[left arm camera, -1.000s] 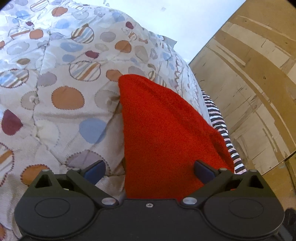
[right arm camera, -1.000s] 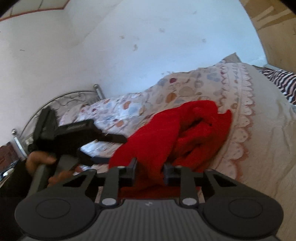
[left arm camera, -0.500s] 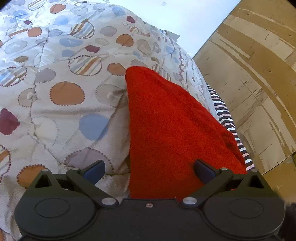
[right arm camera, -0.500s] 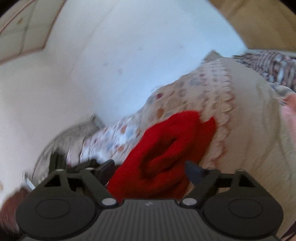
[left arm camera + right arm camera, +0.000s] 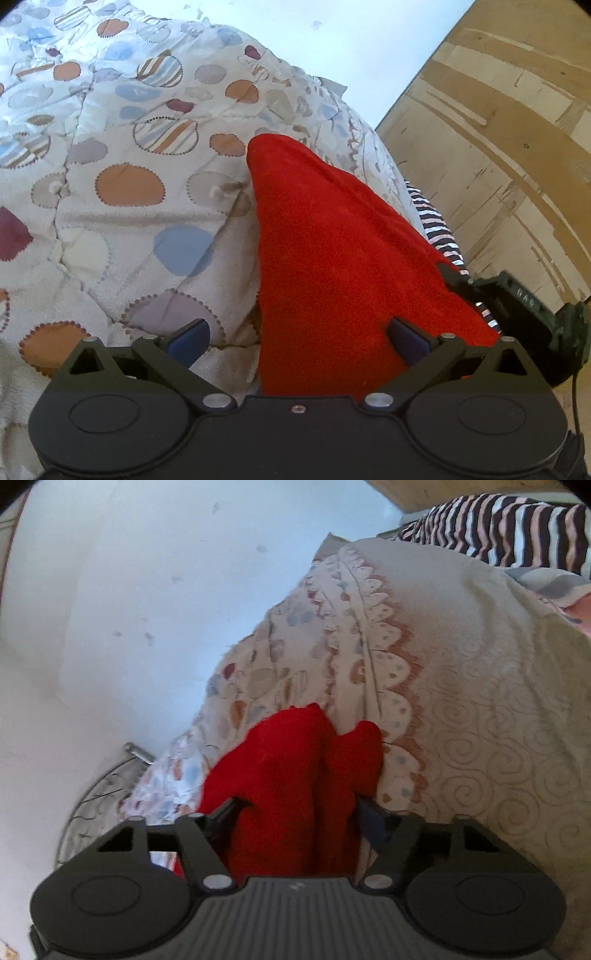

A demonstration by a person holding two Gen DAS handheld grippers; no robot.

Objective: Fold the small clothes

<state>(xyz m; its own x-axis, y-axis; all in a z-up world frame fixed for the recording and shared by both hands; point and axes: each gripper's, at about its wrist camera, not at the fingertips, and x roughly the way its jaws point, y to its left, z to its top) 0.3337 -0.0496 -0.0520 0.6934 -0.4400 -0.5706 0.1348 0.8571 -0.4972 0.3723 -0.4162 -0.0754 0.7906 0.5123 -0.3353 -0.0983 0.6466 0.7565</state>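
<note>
A small red fleece garment (image 5: 332, 258) lies on a bed quilt (image 5: 122, 192) with coloured circles. My left gripper (image 5: 297, 338) is open, its blue pads wide apart, low over the near end of the garment. In the right wrist view the red garment (image 5: 295, 775) lies bunched in two lobes. My right gripper (image 5: 299, 812) is open with its fingers on either side of the cloth, not pinching it. The right gripper's black body (image 5: 524, 306) shows at the right edge of the left wrist view.
A striped garment (image 5: 509, 524) lies at the bed's far side, also seen past the red cloth in the left wrist view (image 5: 436, 229). A wooden panel (image 5: 498, 147) stands to the right. A white wall (image 5: 129, 590) and a metal bed frame (image 5: 110, 786) are behind.
My right gripper opened, letting go of the red garment, swung toward the striped cloth side and came down over the garment. My left gripper stayed open and barely moved.
</note>
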